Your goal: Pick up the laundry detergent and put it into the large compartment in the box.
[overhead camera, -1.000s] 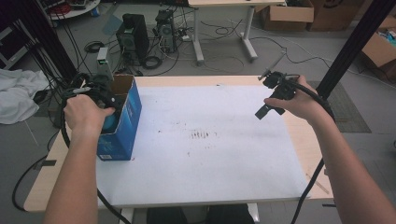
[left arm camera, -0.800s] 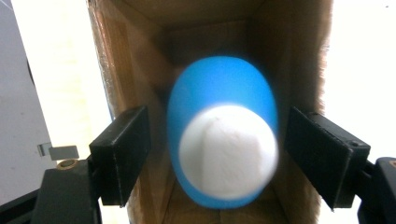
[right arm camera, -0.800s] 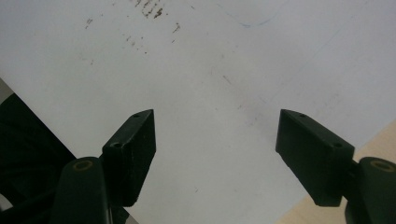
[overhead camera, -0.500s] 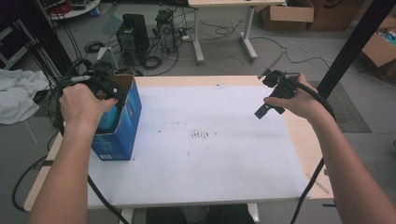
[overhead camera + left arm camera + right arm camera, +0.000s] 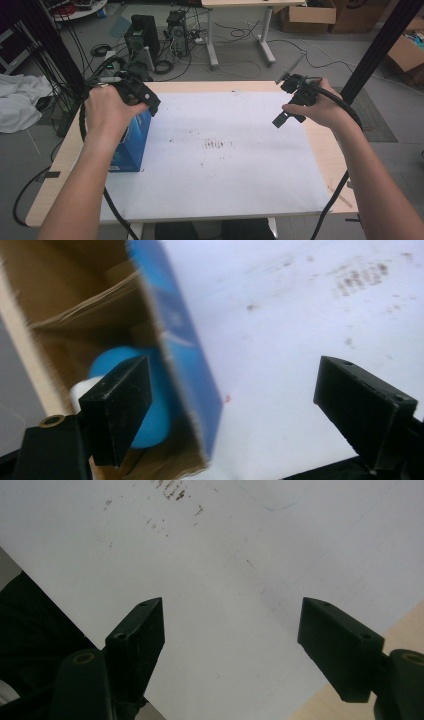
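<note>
Nearest the person, the white sheet (image 5: 220, 165) covers most of the wooden table (image 5: 65, 170), bare but for a patch of dark specks (image 5: 215, 145) near its middle; nothing lies between the two hands there. On the left, the left gripper (image 5: 230, 405) hangs just above the blue box (image 5: 131, 142), its jaws having just been opening and now spread wide with nothing between them; the left hand (image 5: 107, 112) covers much of the box's top from above. The box stands at the left edge of the sheet, blue outside, plain brown card inside, open side upward; its long axis runs near to far along that left edge. Down inside, in the left gripper view, a round blue bottle (image 5: 142, 395) with a white end (image 5: 82, 390) lies in the box; a brown flap (image 5: 85, 315) hangs above it. Over on the right, the right gripper (image 5: 230, 645) hovers over the sheet, jaws spread and empty, well apart from the box. Farther off, cardboard boxes (image 5: 305, 15) sit on the floor.
</note>
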The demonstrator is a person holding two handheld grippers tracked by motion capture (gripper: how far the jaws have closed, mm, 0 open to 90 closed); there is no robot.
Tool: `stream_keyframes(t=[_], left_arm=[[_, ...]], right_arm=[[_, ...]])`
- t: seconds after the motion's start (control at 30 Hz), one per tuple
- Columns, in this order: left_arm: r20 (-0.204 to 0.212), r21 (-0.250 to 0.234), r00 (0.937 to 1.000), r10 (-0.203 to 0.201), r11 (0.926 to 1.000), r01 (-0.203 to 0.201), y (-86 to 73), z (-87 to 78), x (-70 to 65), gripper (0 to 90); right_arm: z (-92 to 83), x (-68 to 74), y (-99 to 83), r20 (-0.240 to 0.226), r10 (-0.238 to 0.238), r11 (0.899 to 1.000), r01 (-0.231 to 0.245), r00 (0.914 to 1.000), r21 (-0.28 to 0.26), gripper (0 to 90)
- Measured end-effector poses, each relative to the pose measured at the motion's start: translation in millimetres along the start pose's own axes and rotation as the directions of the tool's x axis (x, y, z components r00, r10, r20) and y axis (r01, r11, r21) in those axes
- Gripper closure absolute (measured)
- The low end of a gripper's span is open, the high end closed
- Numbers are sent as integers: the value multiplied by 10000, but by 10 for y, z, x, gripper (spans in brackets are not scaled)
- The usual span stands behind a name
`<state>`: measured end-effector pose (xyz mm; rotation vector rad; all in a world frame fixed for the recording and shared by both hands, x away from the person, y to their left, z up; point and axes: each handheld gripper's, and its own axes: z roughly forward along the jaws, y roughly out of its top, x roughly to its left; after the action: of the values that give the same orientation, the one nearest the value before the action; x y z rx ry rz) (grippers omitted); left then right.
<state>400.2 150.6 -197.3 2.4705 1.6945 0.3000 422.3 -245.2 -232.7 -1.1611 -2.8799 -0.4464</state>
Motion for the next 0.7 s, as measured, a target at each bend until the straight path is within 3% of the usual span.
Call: stream_keyframes(t=[0.17,0.3,0.57,0.67,0.7], left_arm=[[264,-324,9975,658,9974,-650,54,30,-286,172],[428,-443,9919,1193,9921,-1174,86,116,-513,168],[484,-445,9776,2051,9782,-2030,118,320,-894,164],[477,-317,9674,2489,9683,-2476,128,408,-995,166],[444,-281,9669,2514,9677,-2504,129,432,-1022,165]], right_arm=[[-66,44,-12,102,6,10000,-6,9999,-22,267],[-121,71,-32,187,7,10000,-6,9998,-59,267],[-173,118,-33,174,-132,9998,134,9998,-117,252],[-205,134,-30,190,-196,9996,199,9996,-184,247],[-217,140,-31,151,-217,9995,221,9997,-239,246]])
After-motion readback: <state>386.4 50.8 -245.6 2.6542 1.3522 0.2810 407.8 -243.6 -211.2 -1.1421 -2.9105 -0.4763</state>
